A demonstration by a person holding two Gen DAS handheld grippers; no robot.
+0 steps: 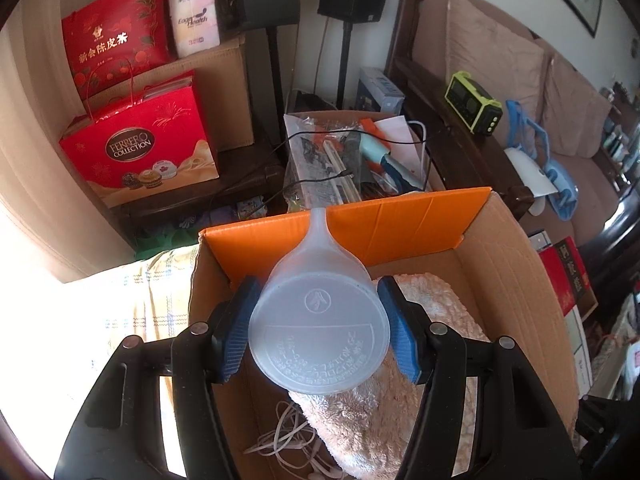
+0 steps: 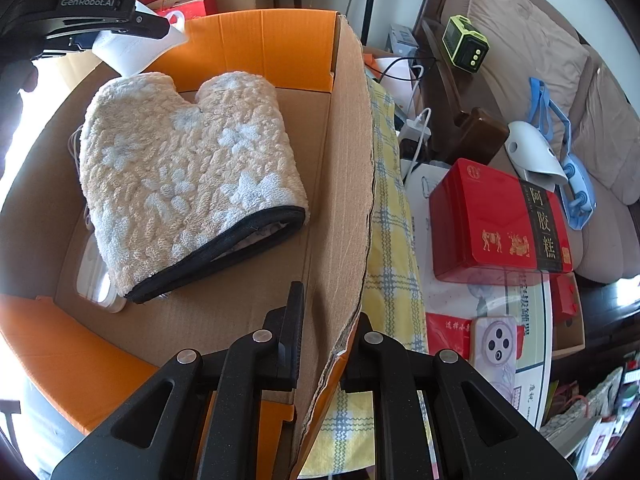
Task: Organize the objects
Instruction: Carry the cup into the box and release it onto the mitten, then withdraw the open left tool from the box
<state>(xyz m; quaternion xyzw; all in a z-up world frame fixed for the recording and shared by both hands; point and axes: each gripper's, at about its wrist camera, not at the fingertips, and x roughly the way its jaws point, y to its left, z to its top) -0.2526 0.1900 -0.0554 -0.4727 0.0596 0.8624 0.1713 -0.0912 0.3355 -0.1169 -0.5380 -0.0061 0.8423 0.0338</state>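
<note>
Translucent cup [image 1: 320,320] clamped in left hand-held gripper [image 1: 320,330]

Translucent scoop [image 1: 320,320] held above fluffy mitt [image 2: 188,184], probably inside box [image 2: 344,168].

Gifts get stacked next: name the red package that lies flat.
The red tin with the black band, lying flat on its broad face; the Ferrero bag and the red tea bag both stand upright.

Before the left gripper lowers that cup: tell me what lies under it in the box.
The fluffy mitt lies directly beneath the plastic cup held by the left gripper; bare cardboard box floor shows beside the mitt.
</note>
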